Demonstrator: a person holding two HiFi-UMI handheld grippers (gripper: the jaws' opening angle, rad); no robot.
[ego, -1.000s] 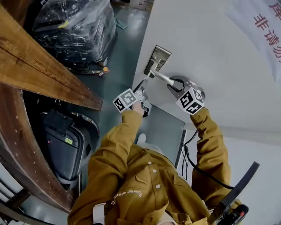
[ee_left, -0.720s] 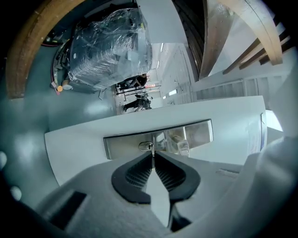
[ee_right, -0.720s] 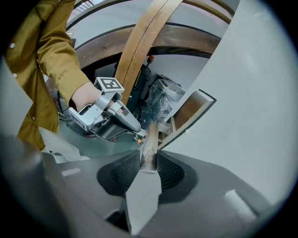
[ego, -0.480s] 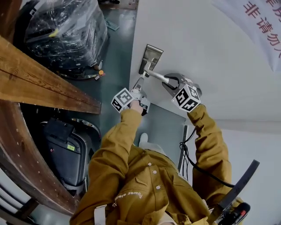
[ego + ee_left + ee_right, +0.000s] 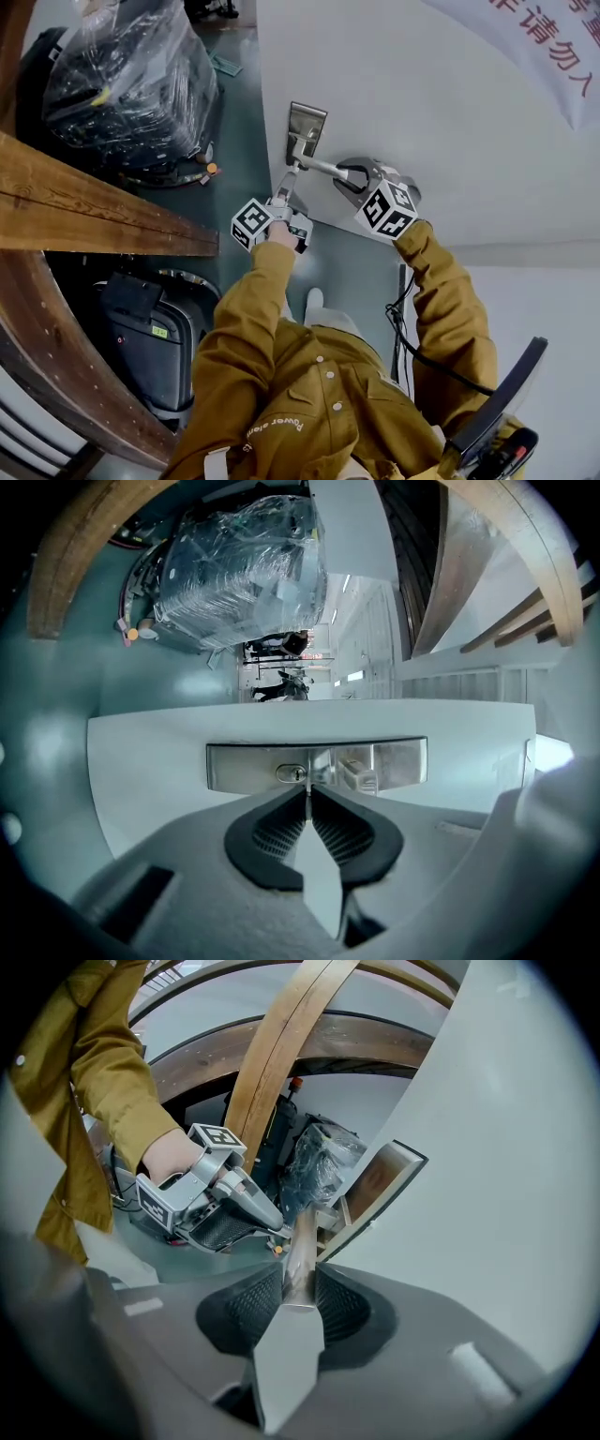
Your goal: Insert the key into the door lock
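Head view: a white door [image 5: 422,94] is seen from above, with a metal lock plate [image 5: 305,127] set near its left edge. The left gripper [image 5: 284,187] is held up to the plate, and the right gripper [image 5: 339,173] is held on the door handle [image 5: 323,167]. On a banner [image 5: 534,42] at the door's top right corner, the red characters "请勿入" can be read; the rest is cut off. White lettering [image 5: 277,427] on the person's mustard jacket starts with "Power".

Left gripper view: the jaws are pinched almost together on a thin key [image 5: 307,782], seen edge-on. Its tip is brought to the plate just beside the keyhole [image 5: 292,773]; whether it is inside cannot be told.

Right gripper view: the jaws are clamped on the handle's metal lever, with the left gripper and the plate seen beyond.
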